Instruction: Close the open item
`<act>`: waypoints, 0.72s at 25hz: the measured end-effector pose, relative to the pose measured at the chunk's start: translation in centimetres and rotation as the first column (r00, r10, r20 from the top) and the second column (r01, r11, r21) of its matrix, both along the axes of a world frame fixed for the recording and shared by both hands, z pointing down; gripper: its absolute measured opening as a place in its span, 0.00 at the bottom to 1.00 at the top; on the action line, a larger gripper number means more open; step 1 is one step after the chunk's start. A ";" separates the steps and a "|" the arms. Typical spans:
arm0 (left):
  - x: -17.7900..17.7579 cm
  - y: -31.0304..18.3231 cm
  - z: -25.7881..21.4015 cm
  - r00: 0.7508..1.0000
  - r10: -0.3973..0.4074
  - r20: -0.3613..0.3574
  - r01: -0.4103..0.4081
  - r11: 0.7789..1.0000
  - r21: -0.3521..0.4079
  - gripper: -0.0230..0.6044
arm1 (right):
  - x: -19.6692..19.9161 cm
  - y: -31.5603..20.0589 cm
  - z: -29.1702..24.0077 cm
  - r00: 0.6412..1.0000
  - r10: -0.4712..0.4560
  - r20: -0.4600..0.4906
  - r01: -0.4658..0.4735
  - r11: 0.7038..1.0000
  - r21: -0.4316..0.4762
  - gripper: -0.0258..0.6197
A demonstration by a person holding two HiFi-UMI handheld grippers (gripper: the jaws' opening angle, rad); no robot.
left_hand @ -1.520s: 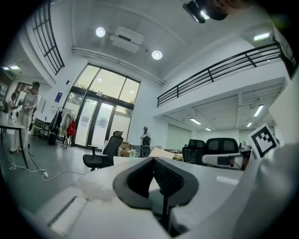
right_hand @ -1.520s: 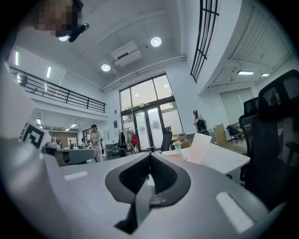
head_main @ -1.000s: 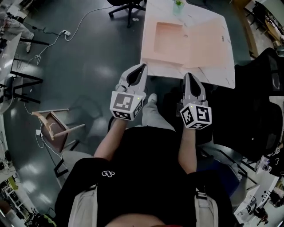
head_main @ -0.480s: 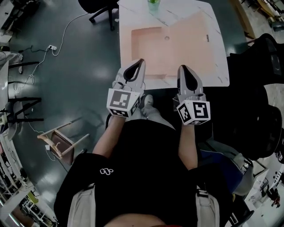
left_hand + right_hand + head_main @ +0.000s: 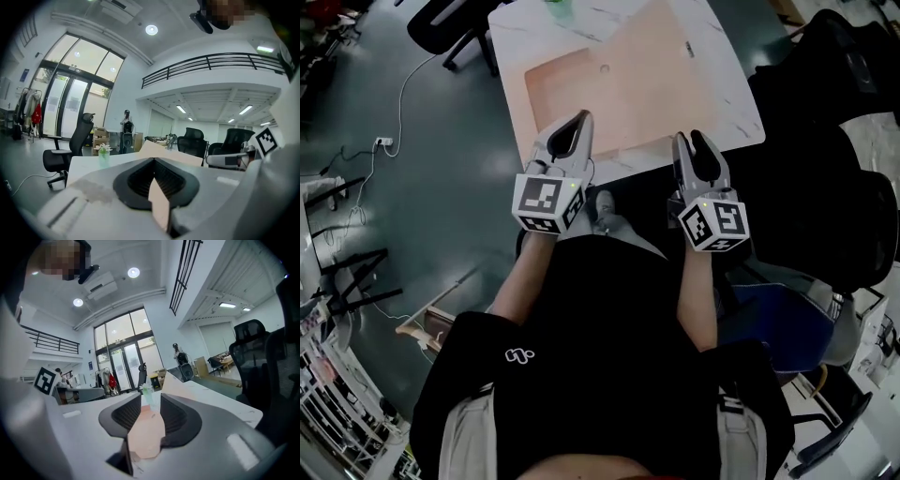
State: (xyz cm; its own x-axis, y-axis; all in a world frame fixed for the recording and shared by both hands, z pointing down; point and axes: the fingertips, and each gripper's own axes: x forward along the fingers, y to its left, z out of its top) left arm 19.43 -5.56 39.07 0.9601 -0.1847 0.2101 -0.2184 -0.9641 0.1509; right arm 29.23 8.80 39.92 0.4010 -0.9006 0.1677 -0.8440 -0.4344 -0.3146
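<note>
While both grippers hang at the near edge of the table, neither has hold of anything. The left gripper sits over the table's near edge. In the left gripper view its jaws meet at their far tips, leaving only a hollow between the dark pads. A sliver of pink shows through that hollow.

The right gripper is at the same edge of the table, further right. Its jaws stand a little apart, a narrow gap with nothing gripped in it. Pink surface and a small green vase at the far side of the table show through that gap. Whether its tips touch the table or the box I cannot tell.

The pink box lies open and flat on the middle of the table. Its shallow tray is toward the table's left side and its lid is spread out to the right. The near edge of the box lies just beyond both grippers.

A black office chair stands off the table's far left corner, and another black chair is beside the table's right side.
</note>
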 end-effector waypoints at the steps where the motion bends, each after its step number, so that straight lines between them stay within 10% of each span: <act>1: 0.4 0.1 0.1 1.000 0.008 0.002 -0.008 1.000 -0.004 0.04 | 0.6 0.5 0.5 1.000 0.019 0.011 -0.019 1.000 -0.010 0.25; 18: 0.6 -0.8 2.5 0.997 -0.032 0.073 0.033 0.999 -0.011 0.04 | 7.8 1.3 5.8 0.987 0.092 0.132 -0.089 0.996 -0.022 0.23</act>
State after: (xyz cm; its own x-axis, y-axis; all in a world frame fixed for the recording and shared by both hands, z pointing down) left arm 20.08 -6.39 41.60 0.9358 -0.2123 0.2813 -0.2603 -0.9545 0.1453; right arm 37.04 10.06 45.77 0.4539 -0.8585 0.2385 -0.7522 -0.5127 -0.4140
